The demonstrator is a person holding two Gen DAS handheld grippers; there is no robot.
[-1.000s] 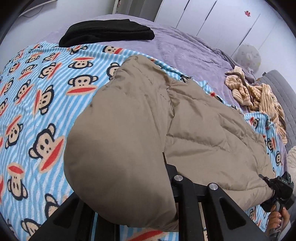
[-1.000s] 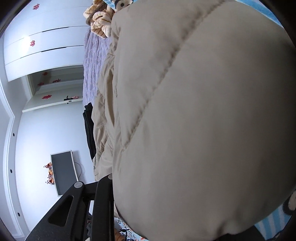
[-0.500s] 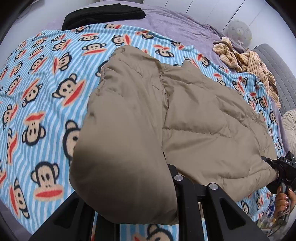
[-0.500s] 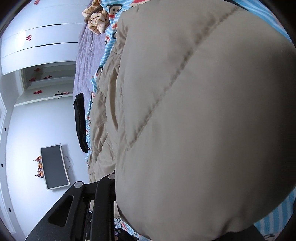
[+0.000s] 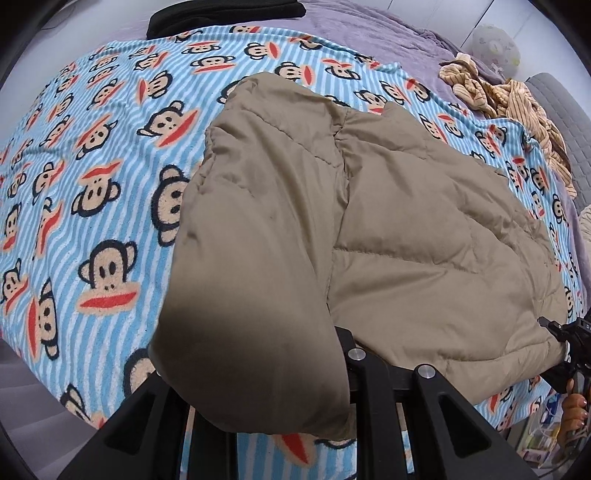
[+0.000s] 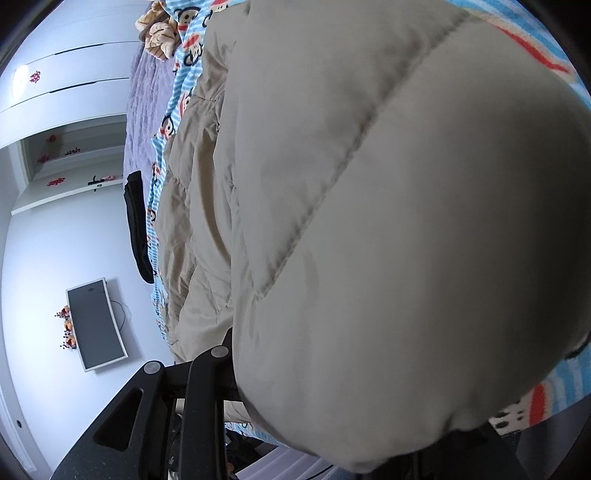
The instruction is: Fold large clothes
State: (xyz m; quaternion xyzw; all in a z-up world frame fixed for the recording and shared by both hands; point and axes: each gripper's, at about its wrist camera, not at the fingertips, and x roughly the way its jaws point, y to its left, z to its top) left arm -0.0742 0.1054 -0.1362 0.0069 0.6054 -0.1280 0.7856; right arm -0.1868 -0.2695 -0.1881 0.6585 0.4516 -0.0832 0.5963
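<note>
Here, a tan quilted puffer coat [image 5: 424,240] lies spread on a blue-striped monkey-print blanket [image 5: 92,177] that covers a bed with a lilac sheet [image 5: 369,33]. The left gripper [image 5: 295,417] has its jaws pinching a thick fold of the coat; the padded cloth bulges over them and hides most of one finger, so the left part of that view just ahead of the jaws is blocked by fabric. Beyond the jaws and to the left, the blanket lies open. Far ahead, at the top edge of the blanket, rests a black garment [image 5: 225,14]. Ahead and to the right, a heap of beige striped clothing [image 5: 509,99] sits near a grey headboard [image 5: 561,110], with a pale round lamp-like ball [image 5: 496,44] behind it.

The right gripper [image 5: 569,350] appears at the far right of the left view, at the coat's lower corner, with a hand [image 5: 572,410] below it. In its own view the right gripper [image 6: 332,417] is swamped by a swollen panel of the coat [image 6: 406,221]; the jaws look clamped on that panel, though one finger is fully buried. To the left of these jaws stand a white wall with a dark monitor [image 6: 98,325] and white wardrobe doors [image 6: 74,85] bearing small red decorations too small to read. White lettering on the right gripper in the left view is also too small to make out.
</note>
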